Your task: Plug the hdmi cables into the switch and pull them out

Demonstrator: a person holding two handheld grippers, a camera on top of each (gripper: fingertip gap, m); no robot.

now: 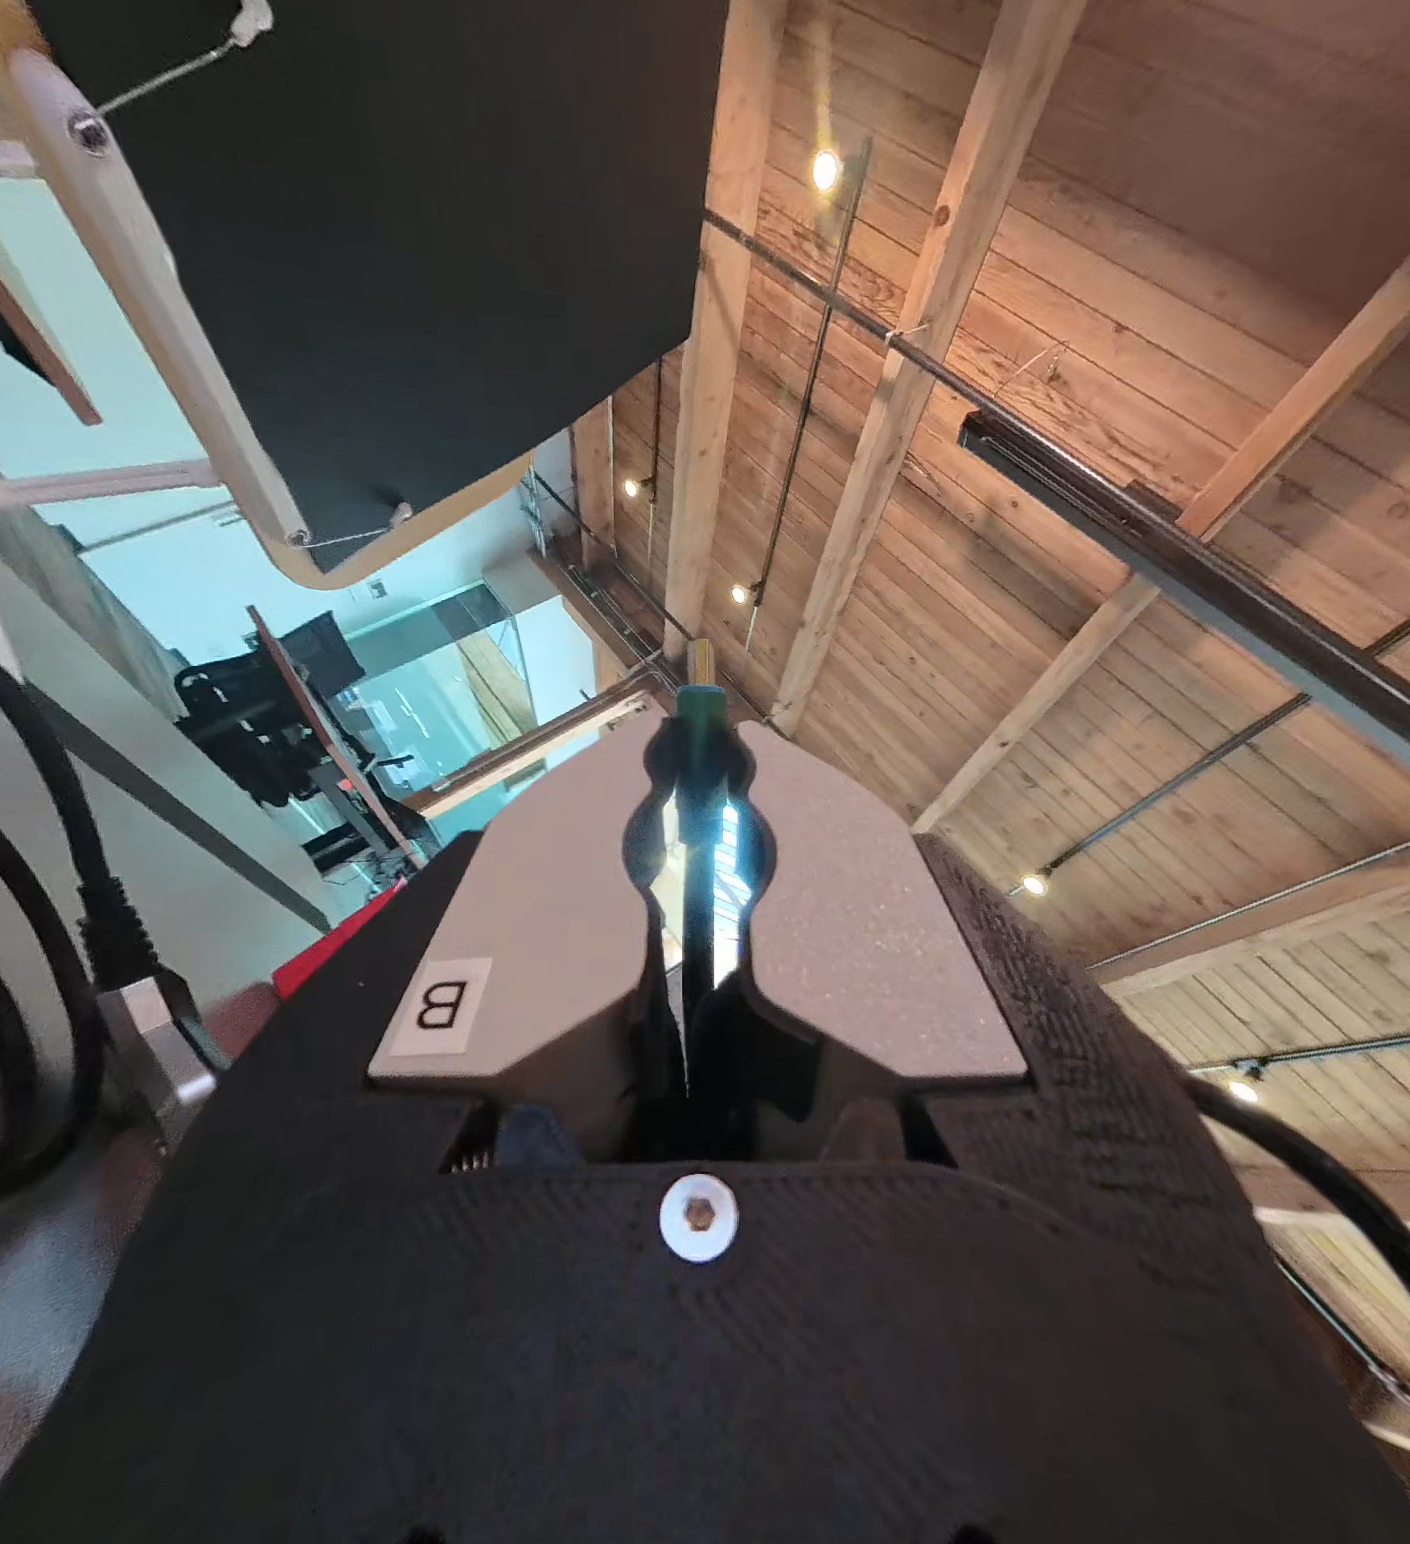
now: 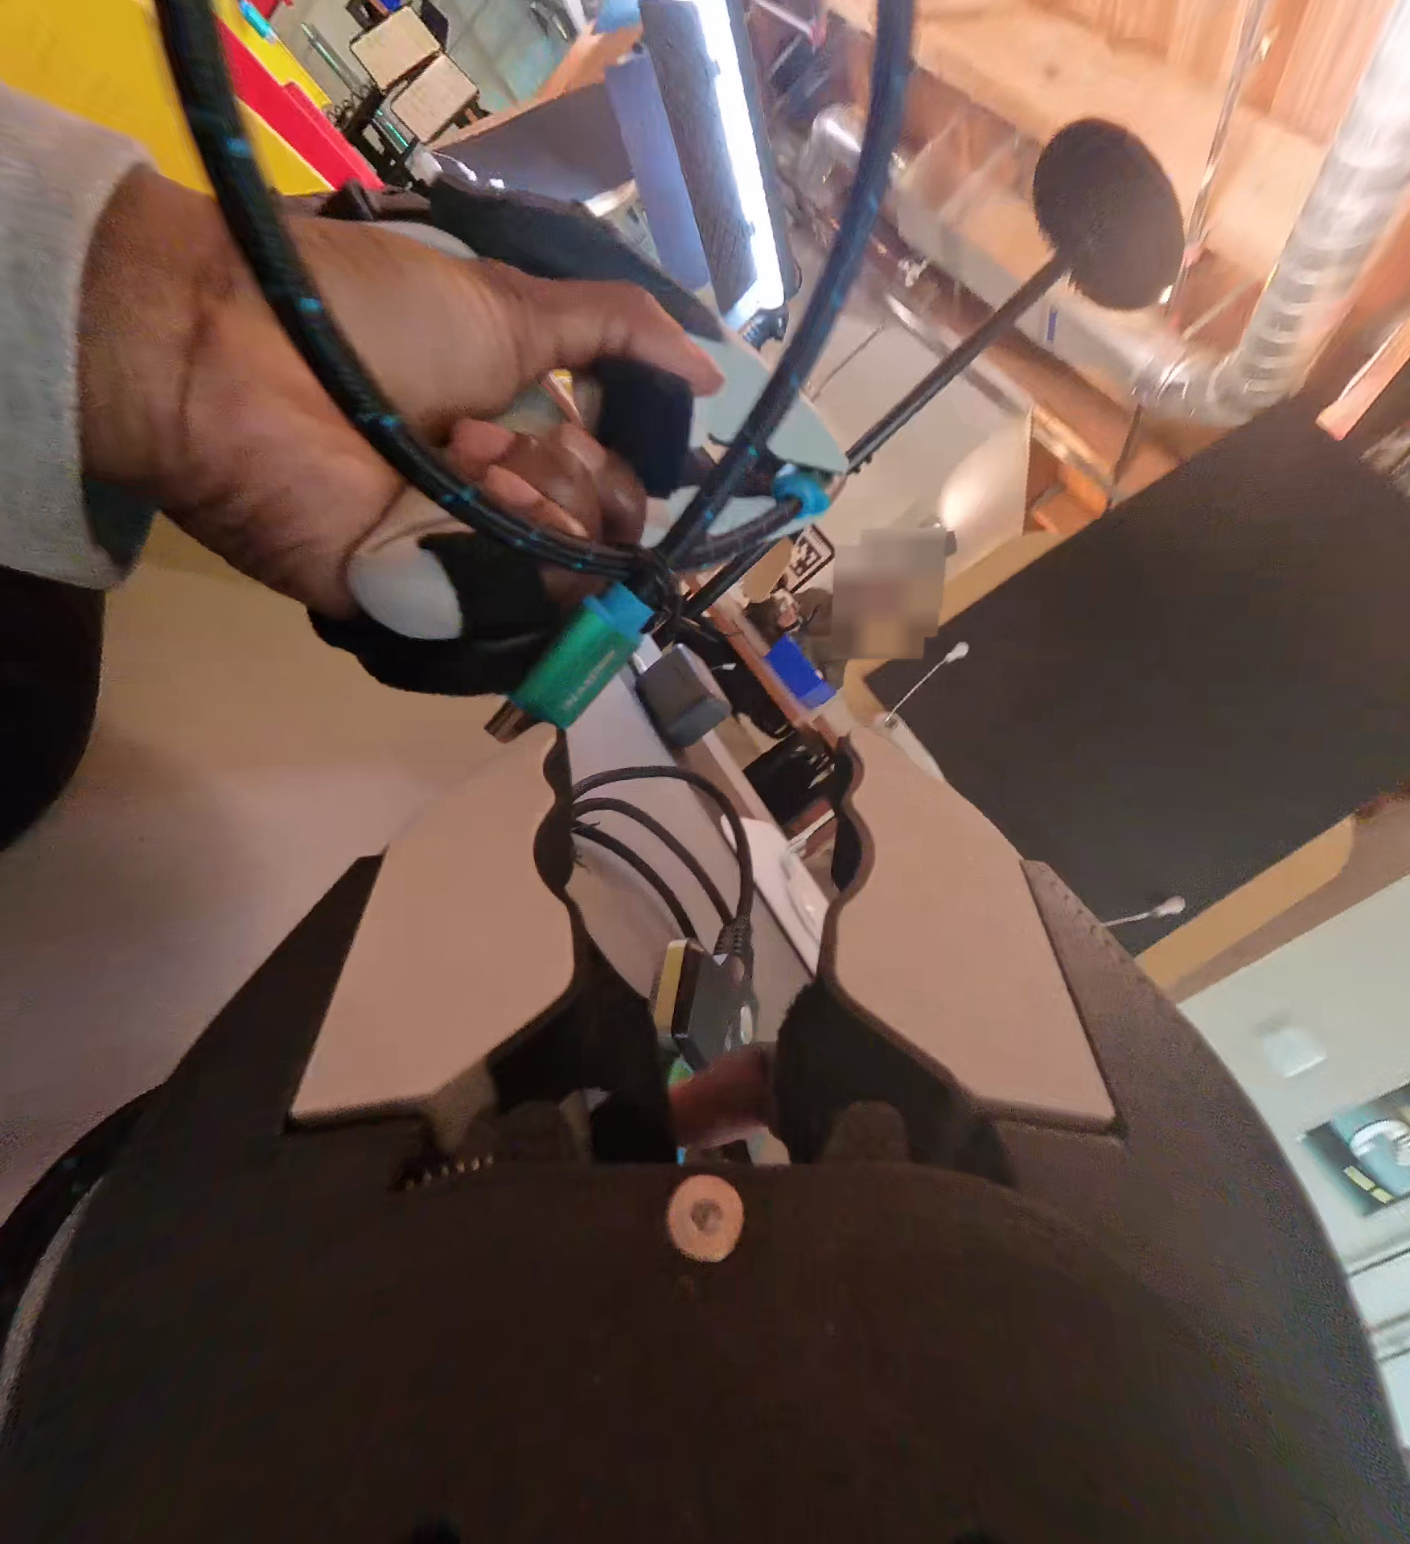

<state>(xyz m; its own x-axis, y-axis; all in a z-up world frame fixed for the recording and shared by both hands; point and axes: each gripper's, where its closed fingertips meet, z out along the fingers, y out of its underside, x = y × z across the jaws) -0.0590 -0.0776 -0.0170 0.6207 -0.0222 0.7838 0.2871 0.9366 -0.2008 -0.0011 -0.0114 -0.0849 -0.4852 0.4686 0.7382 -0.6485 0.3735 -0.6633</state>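
My left gripper (image 1: 700,735) points up at the ceiling and is shut on a black HDMI cable just behind its green plug (image 1: 700,700), whose metal tip sticks out past the fingertips. In the right wrist view a hand (image 2: 333,401) holds that left gripper (image 2: 776,418) among loops of braided black-and-blue cable (image 2: 267,251). A second green plug (image 2: 580,668) with a blue collar hangs just beyond my right gripper (image 2: 700,752), which is open and empty. Through its gap I see the small dark switch (image 2: 705,1003) with black cables on the table; it also shows in the left wrist view (image 1: 154,1061).
A microphone with a furry black cover (image 2: 1102,226) on a thin boom reaches in from the upper right. A black panel with a wooden edge (image 2: 1186,627) stands to the right and also shows in the left wrist view (image 1: 400,251). Wooden ceiling beams (image 1: 1019,418) are overhead.
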